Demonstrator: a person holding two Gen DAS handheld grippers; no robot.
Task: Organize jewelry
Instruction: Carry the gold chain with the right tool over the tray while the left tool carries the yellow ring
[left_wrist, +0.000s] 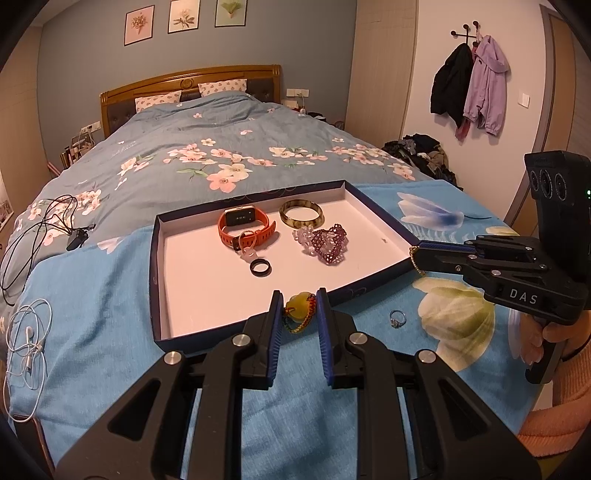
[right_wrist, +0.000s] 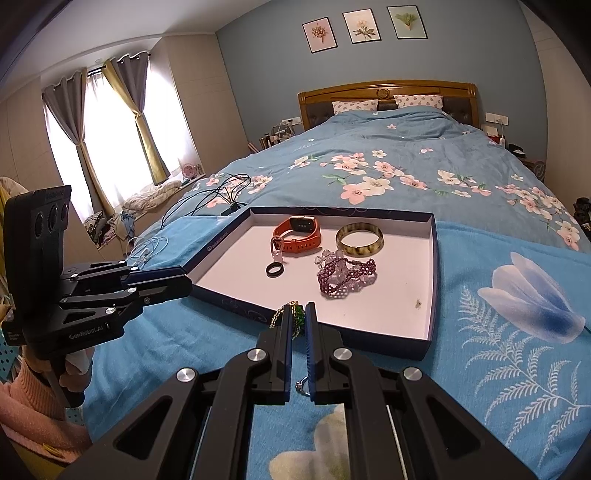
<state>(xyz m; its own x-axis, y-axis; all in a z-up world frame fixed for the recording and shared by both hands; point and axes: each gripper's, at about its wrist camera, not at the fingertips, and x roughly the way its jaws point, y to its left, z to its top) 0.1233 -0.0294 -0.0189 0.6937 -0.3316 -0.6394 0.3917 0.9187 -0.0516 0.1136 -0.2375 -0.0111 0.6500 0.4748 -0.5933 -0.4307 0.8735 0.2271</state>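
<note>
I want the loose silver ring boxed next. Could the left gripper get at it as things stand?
Probably not yet: the left gripper is shut on the yellow bead pendant. The silver ring lies uncovered on the blue blanket just beside it, so after a release the way looks free.

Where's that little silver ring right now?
The silver ring lies on the blue blanket, outside the tray, just right of the left gripper.

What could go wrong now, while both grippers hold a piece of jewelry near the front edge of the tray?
1. The left gripper pinches the yellow bead pendant only at its sides; the round bead may slip out before it clears the tray wall.
2. The gold chain dangling from the right gripper may catch on the tray corner.
3. The silver ring on the blanket could be overlooked.
</note>
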